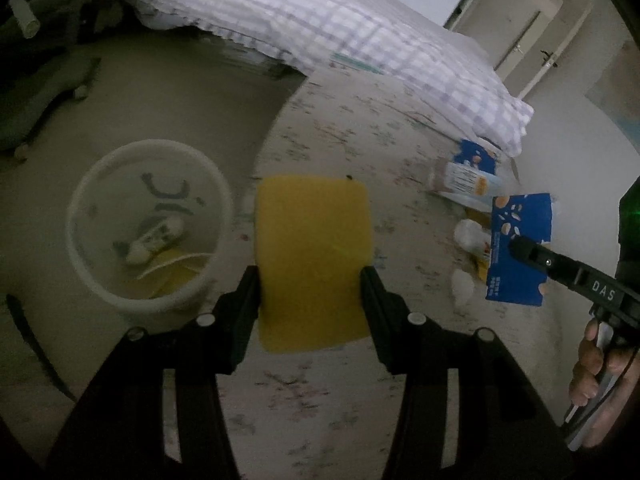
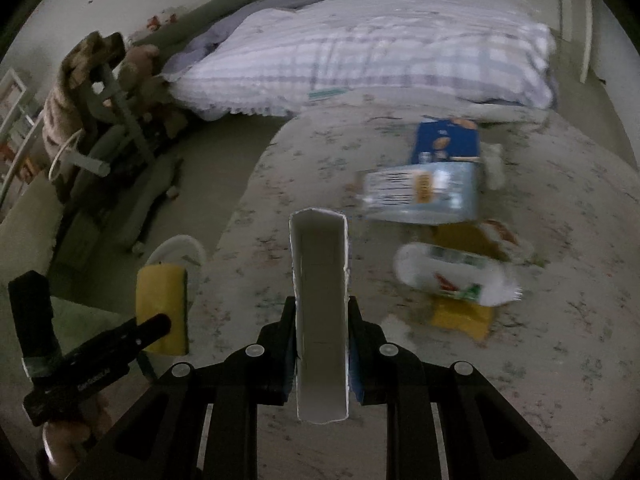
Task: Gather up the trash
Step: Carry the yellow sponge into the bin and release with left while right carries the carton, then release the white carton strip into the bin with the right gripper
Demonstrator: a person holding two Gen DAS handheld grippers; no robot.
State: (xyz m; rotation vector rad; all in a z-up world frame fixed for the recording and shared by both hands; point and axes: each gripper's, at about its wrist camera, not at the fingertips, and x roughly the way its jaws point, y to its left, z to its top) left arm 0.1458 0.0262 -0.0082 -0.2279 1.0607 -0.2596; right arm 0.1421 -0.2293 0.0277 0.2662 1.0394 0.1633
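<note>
Floral bed sheet (image 1: pixel 360 128) fills both views, with a checked quilt (image 1: pixel 340 28) bunched at its far end. Beside the bed, a white bin (image 1: pixel 148 224) stands on the floor (some scraps already lie inside). Left tool (image 1: pixel 312 292) clamps a yellow sponge (image 1: pixel 314 256) between its pads. Right tool (image 2: pixel 322 336) is closed tight on a blue carton (image 2: pixel 320 308), its open end facing the camera. More trash lies on the sheet: a blue box (image 2: pixel 446 140), a clear bottle (image 2: pixel 420 192) and a white wrapper (image 2: pixel 452 274).

Dim, greyish indoor light, motion blur throughout, strong fisheye curving, dark vignetted corners
</note>
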